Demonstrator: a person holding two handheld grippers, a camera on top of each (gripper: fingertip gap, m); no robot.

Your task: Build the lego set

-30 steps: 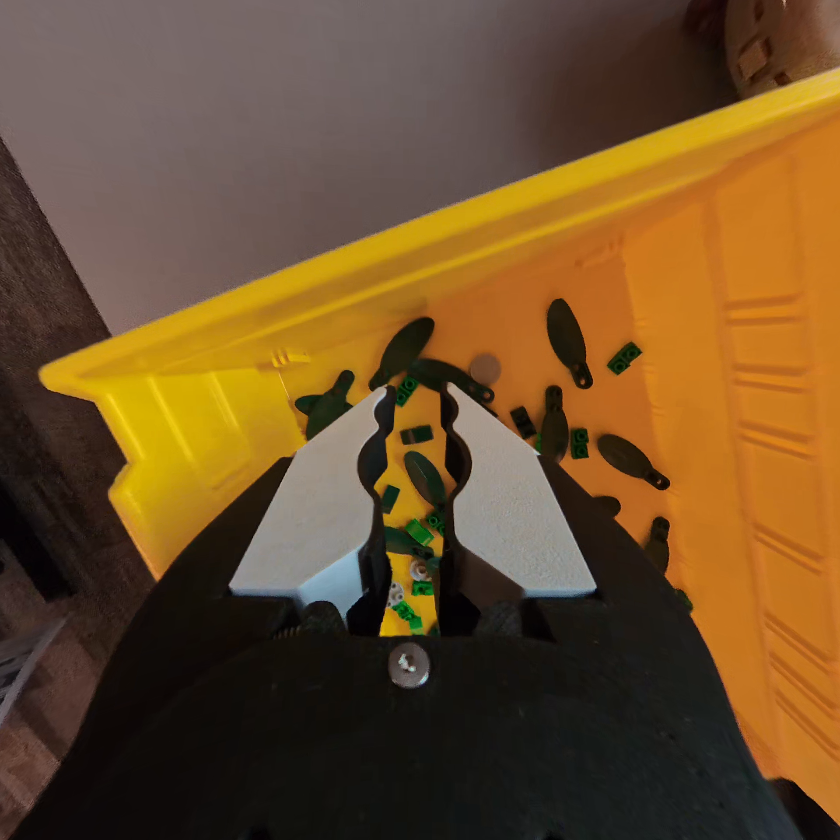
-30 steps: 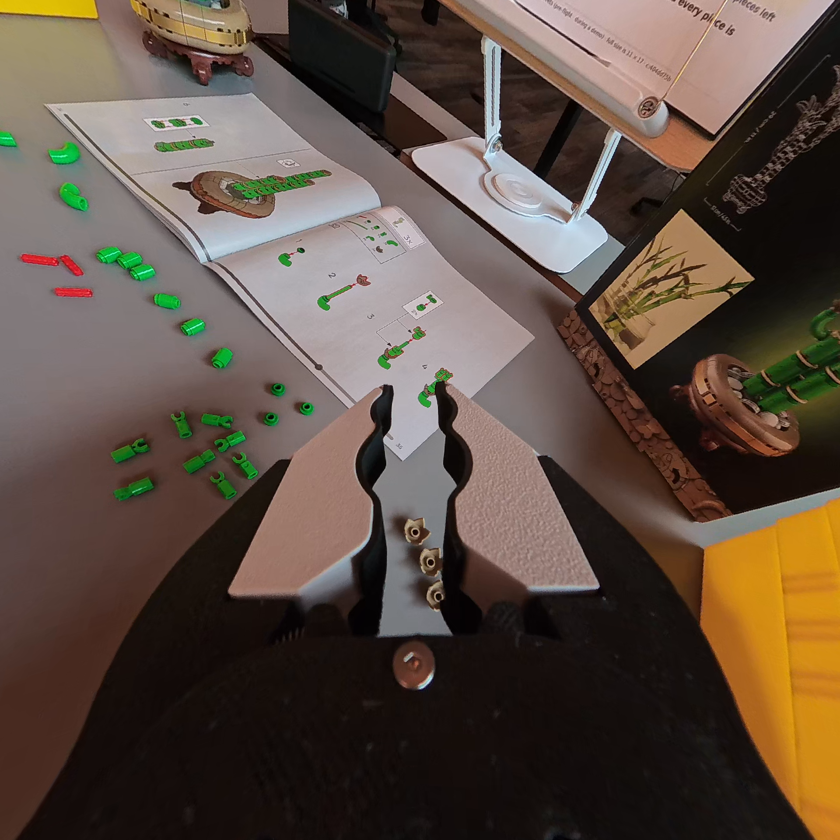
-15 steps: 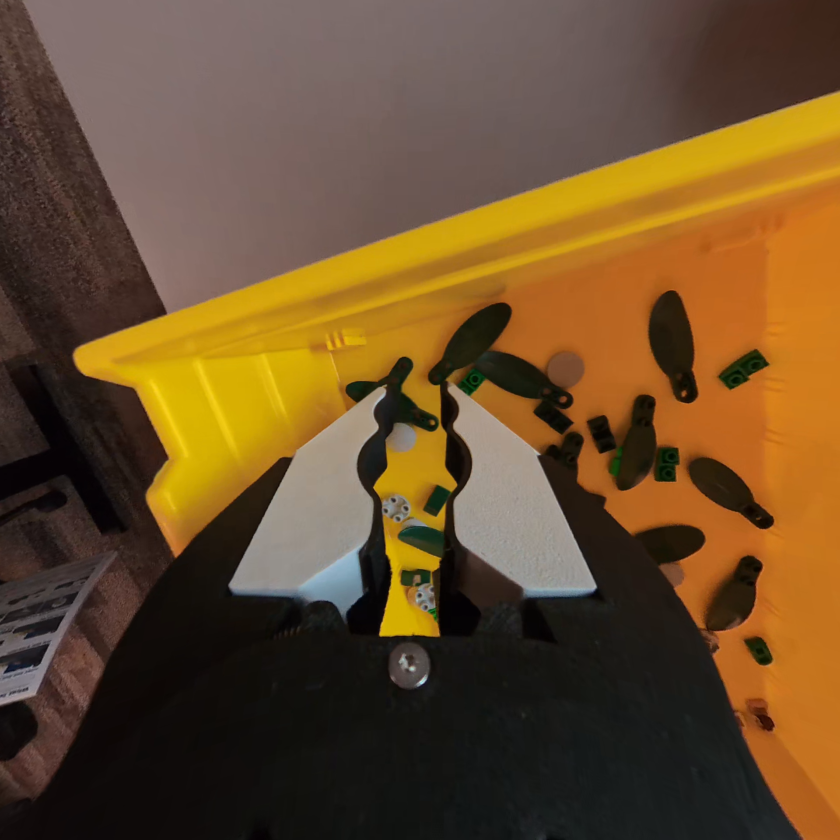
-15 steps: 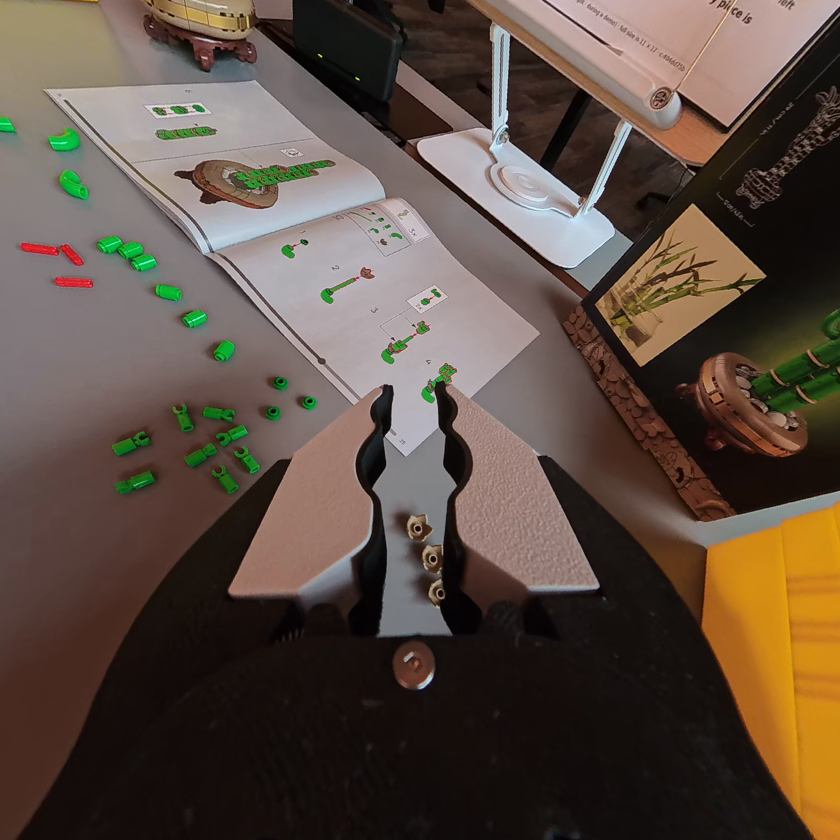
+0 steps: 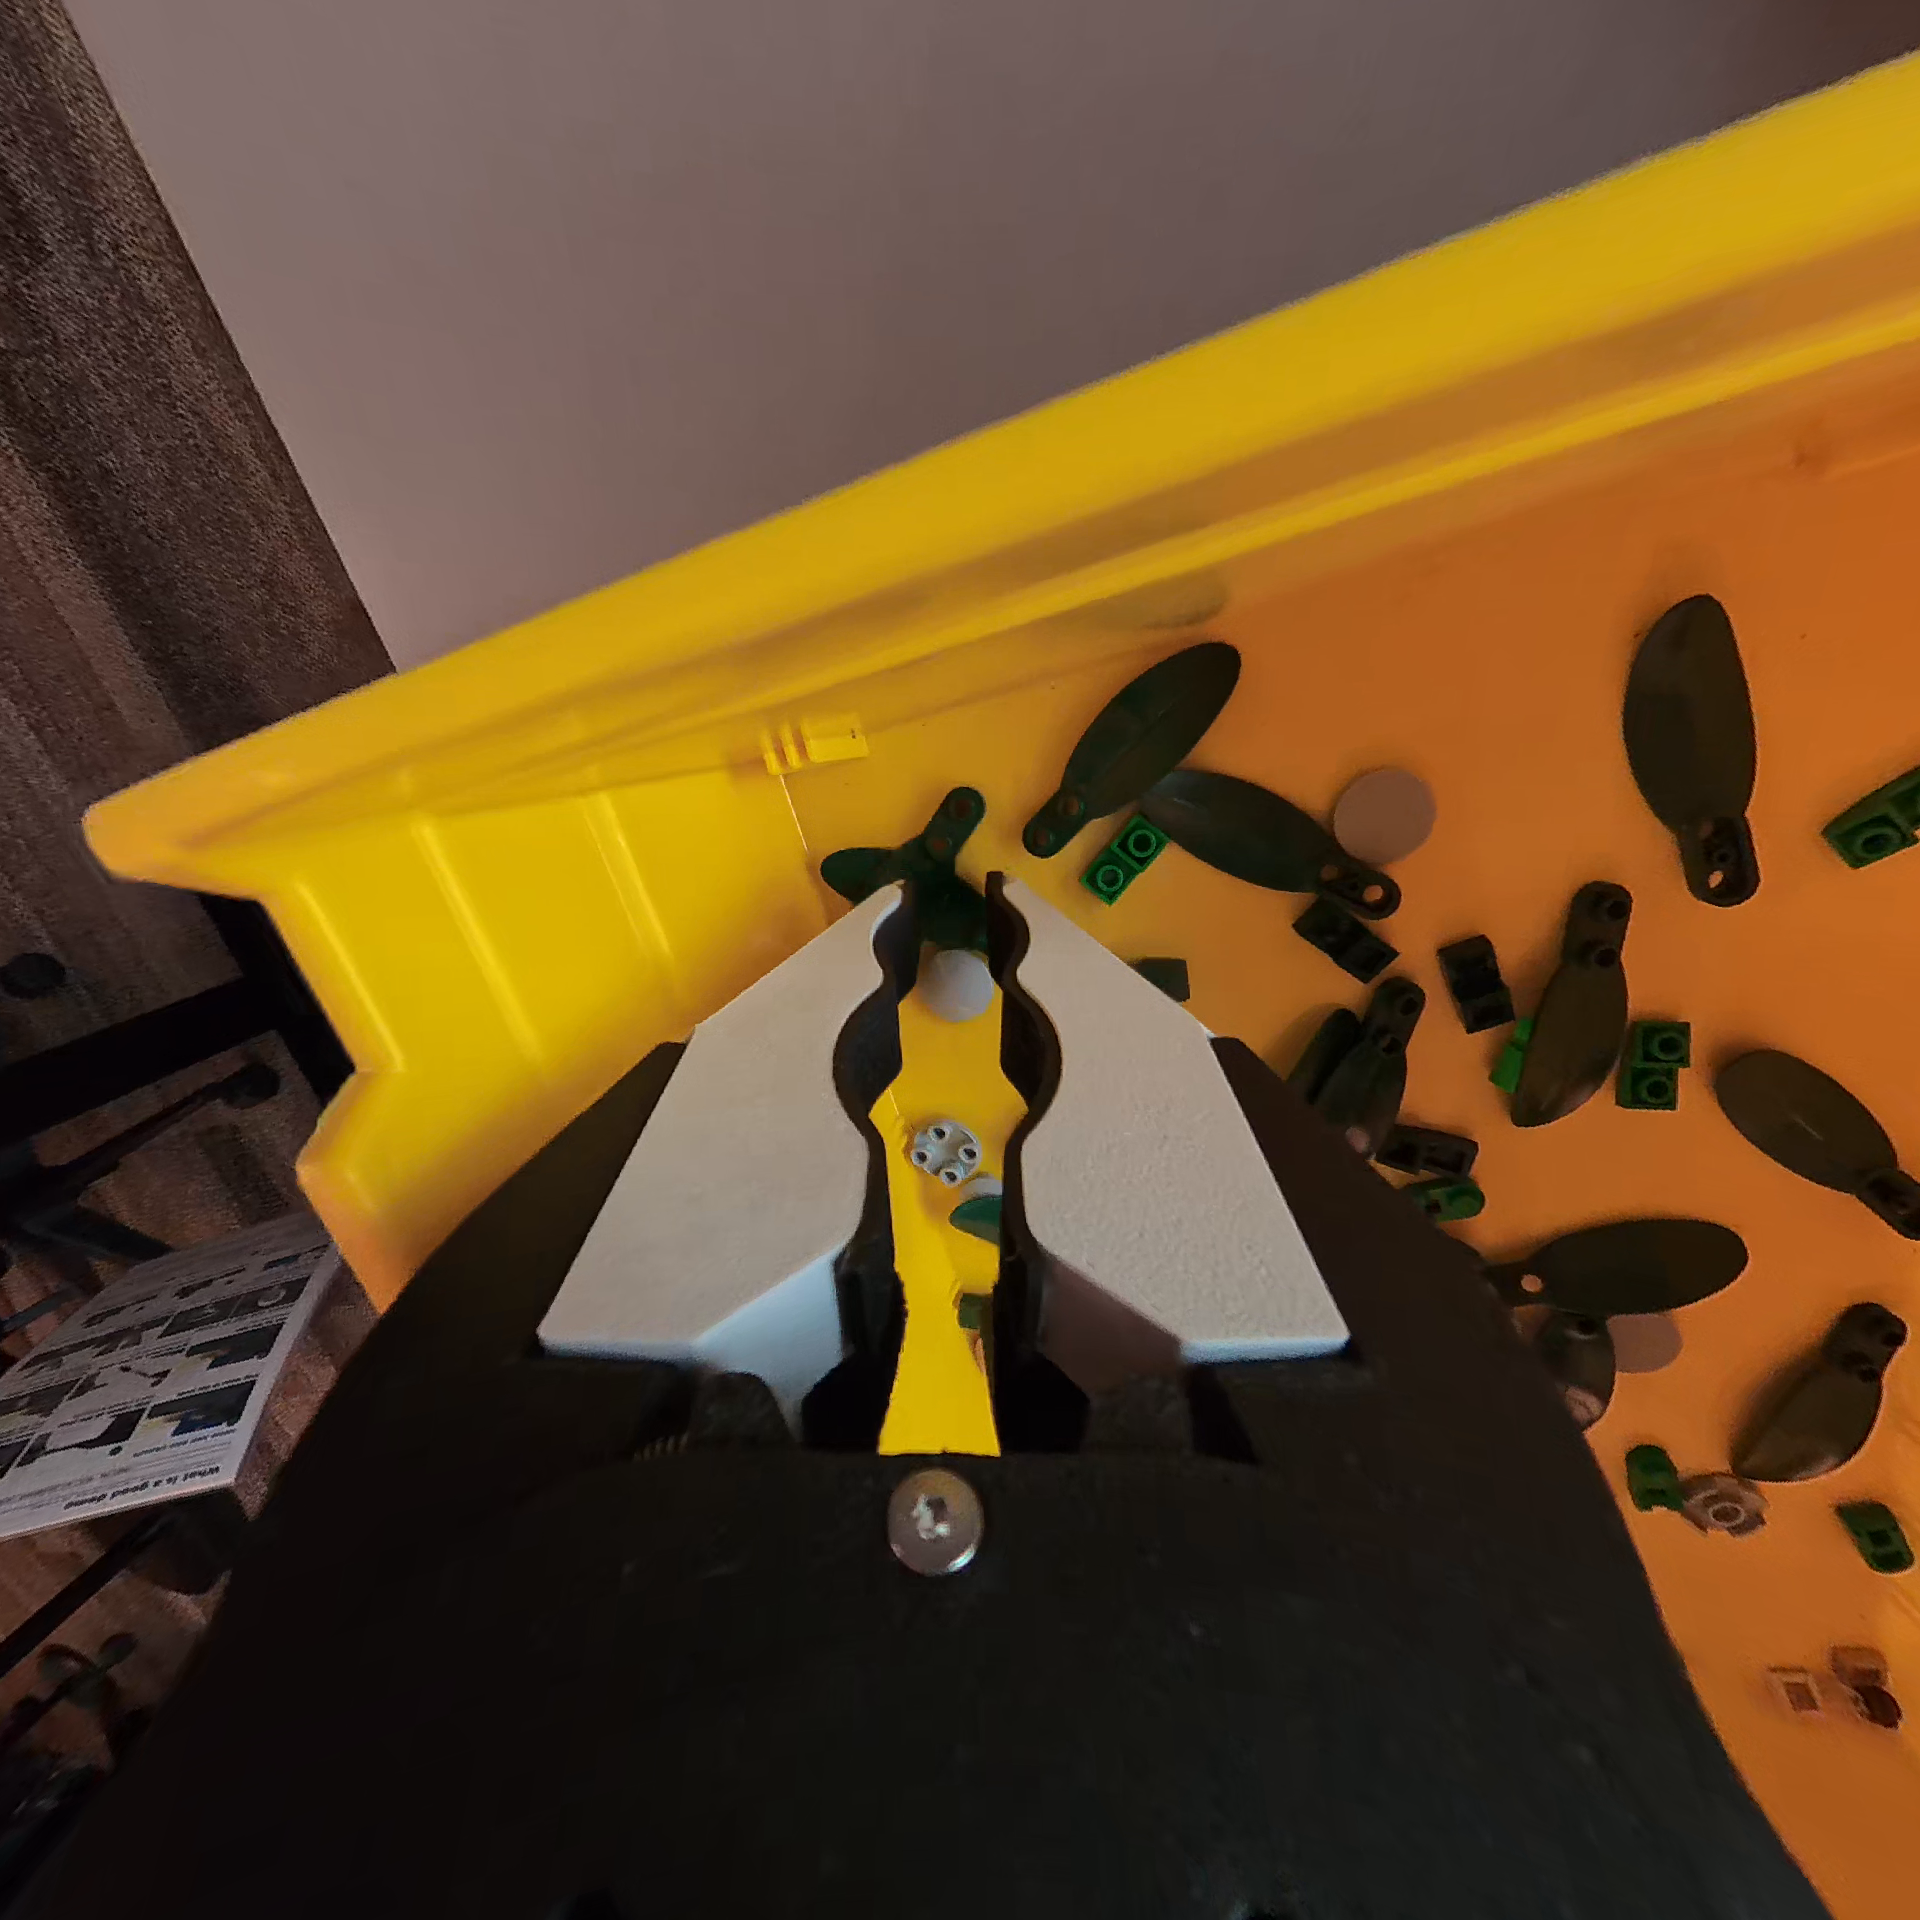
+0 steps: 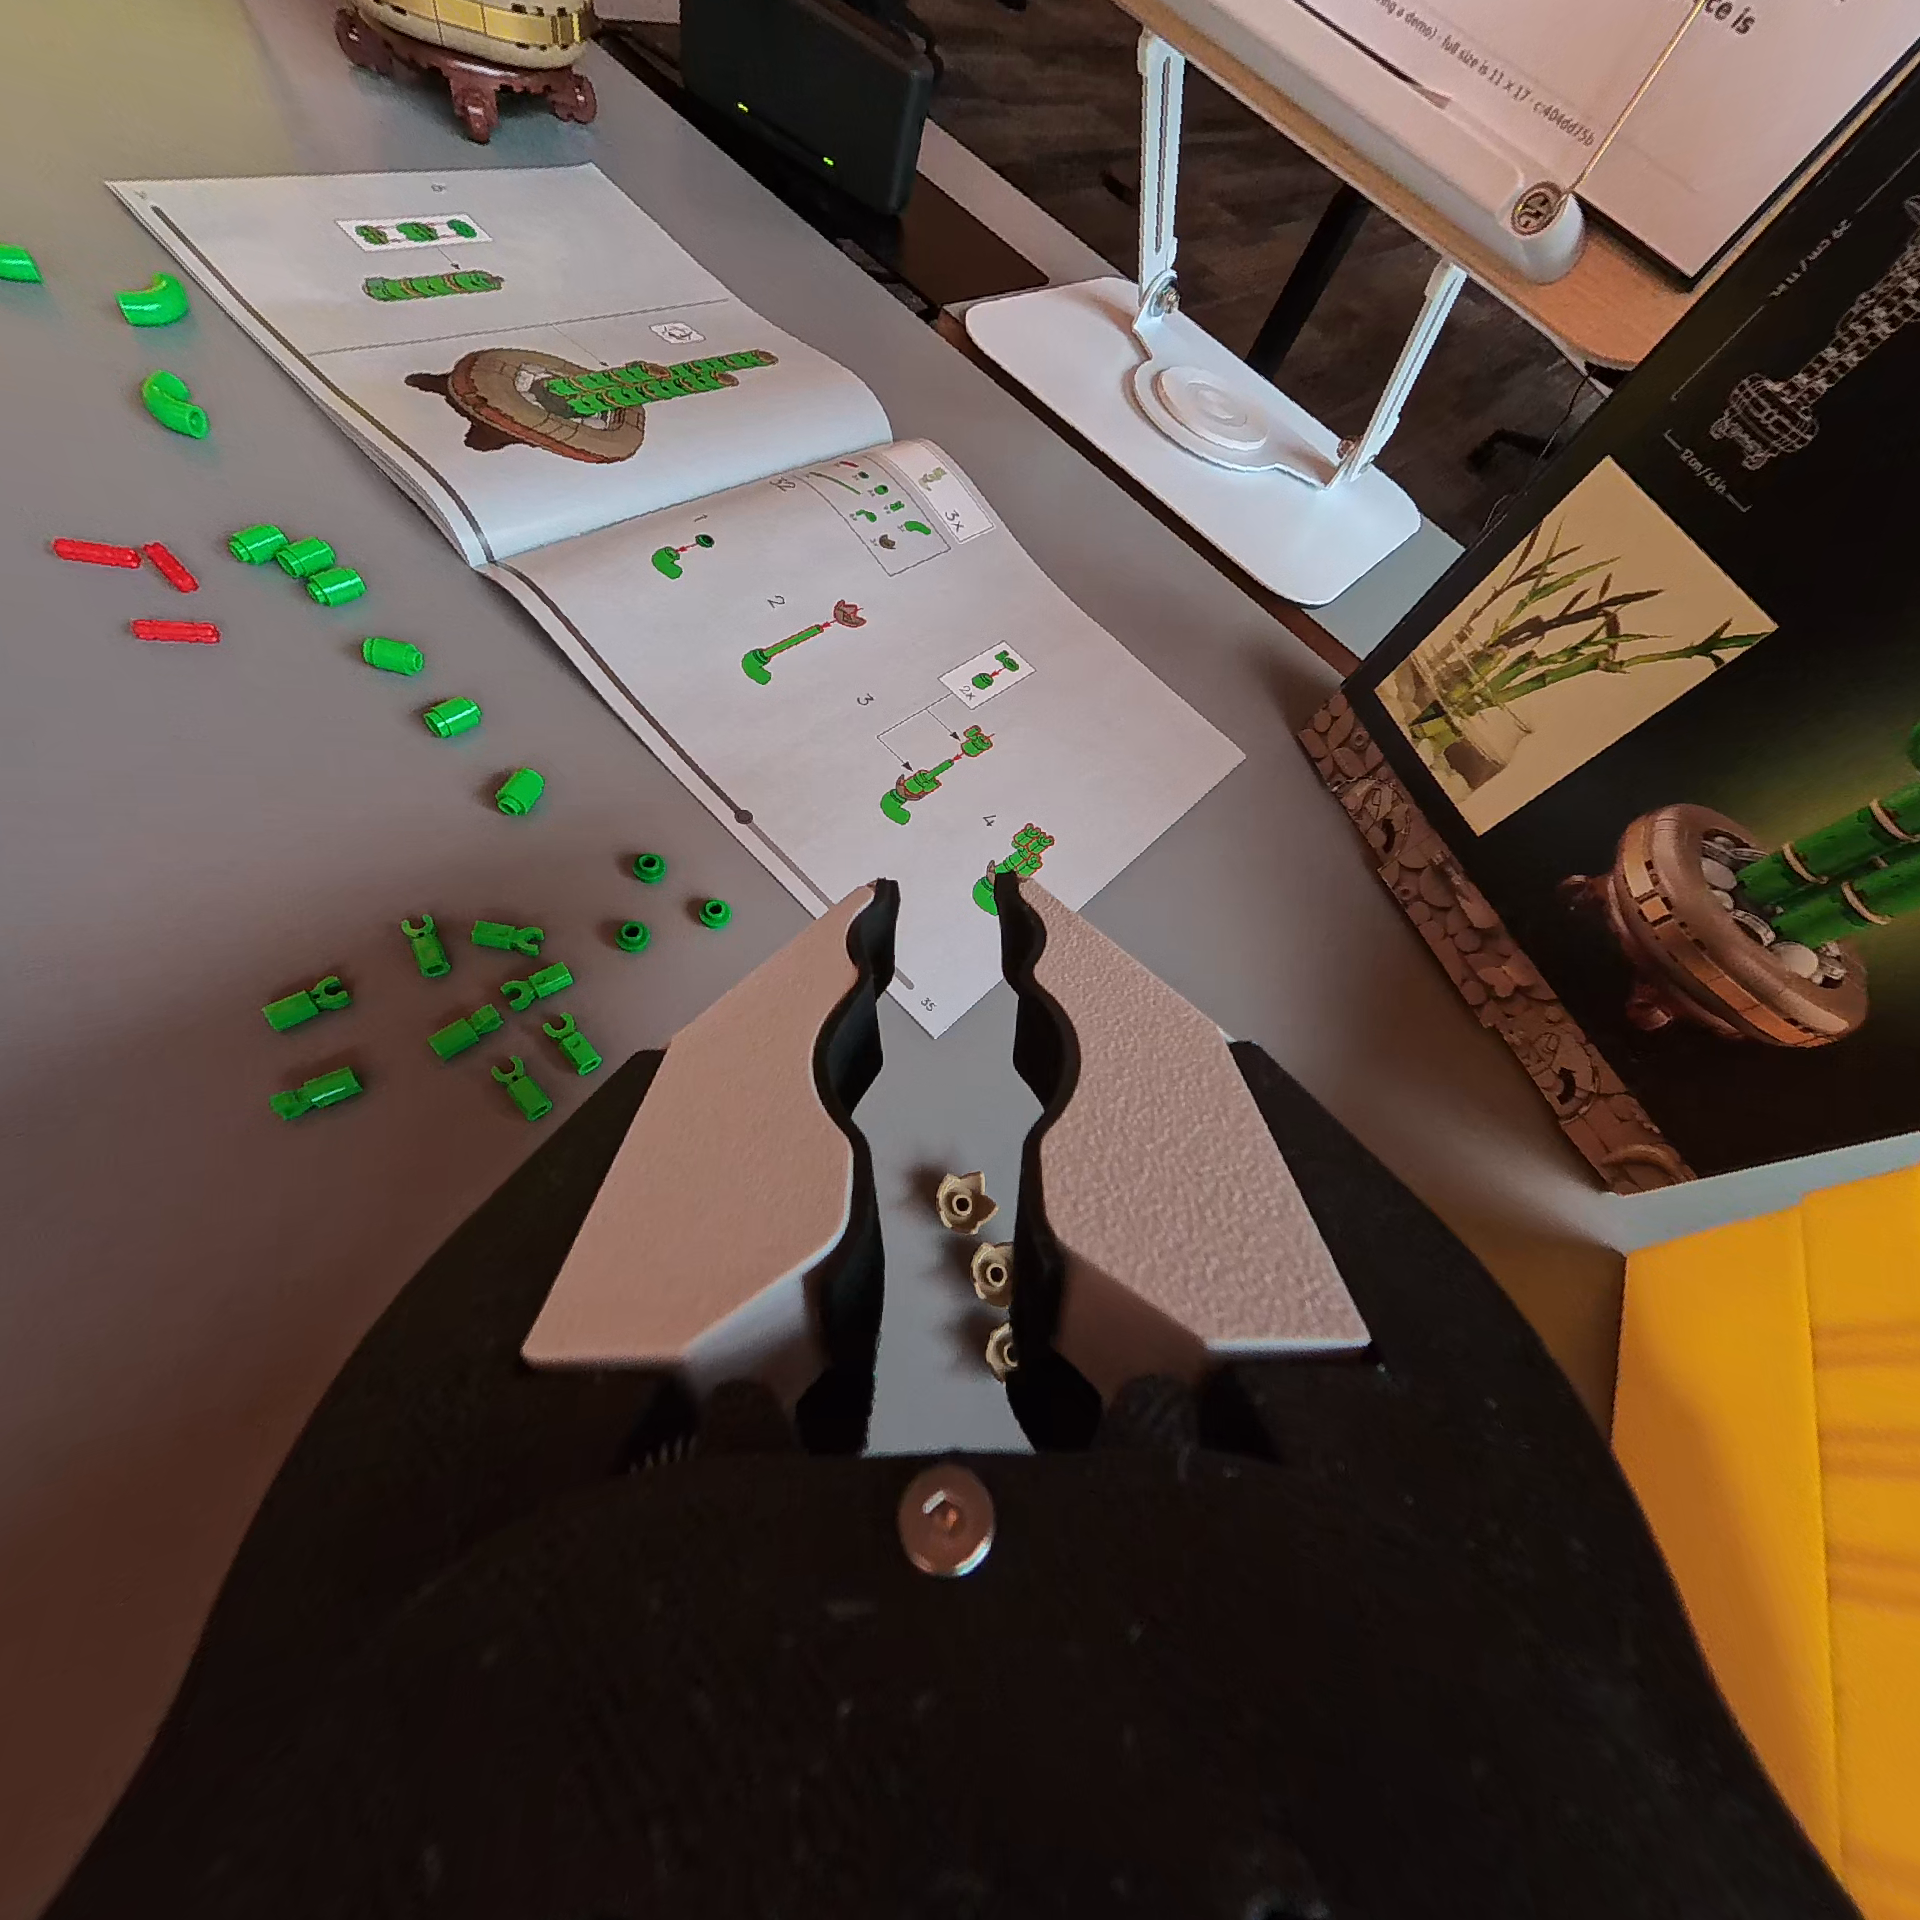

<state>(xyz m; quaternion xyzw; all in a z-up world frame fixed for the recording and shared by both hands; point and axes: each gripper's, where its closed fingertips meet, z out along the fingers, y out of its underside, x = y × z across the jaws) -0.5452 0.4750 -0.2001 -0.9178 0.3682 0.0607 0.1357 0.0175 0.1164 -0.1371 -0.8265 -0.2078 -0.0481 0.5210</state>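
Observation:
In the left wrist view a yellow bin (image 5: 1039,551) holds several dark green leaf pieces (image 5: 1688,717), small green plates (image 5: 1122,857) and grey round tiles (image 5: 1384,810). My left gripper (image 5: 951,883) hangs over the bin's left corner, slightly open and empty. Between its fingers I see a grey round tile (image 5: 958,982) and a grey four-stud round piece (image 5: 943,1151). My right gripper (image 6: 940,883) is open and empty above the grey table (image 6: 208,831). Three tan flower pieces (image 6: 961,1205) lie under it. Its tips are over the open instruction booklet (image 6: 665,499).
Bright green cylinders (image 6: 393,655), clip pieces (image 6: 462,1029) and red axles (image 6: 175,630) lie left of the booklet. The set's dark box (image 6: 1662,831) stands at right, the yellow bin (image 6: 1766,1455) below it. A white stand (image 6: 1205,416) and a brown-based model (image 6: 468,62) are behind. Spacing between my two grippers at the tips: around 65 cm.
My left gripper has moved left across the bin toward its left corner, so the leaves now lie to its right. My right gripper has barely shifted. Both keep the same gap.

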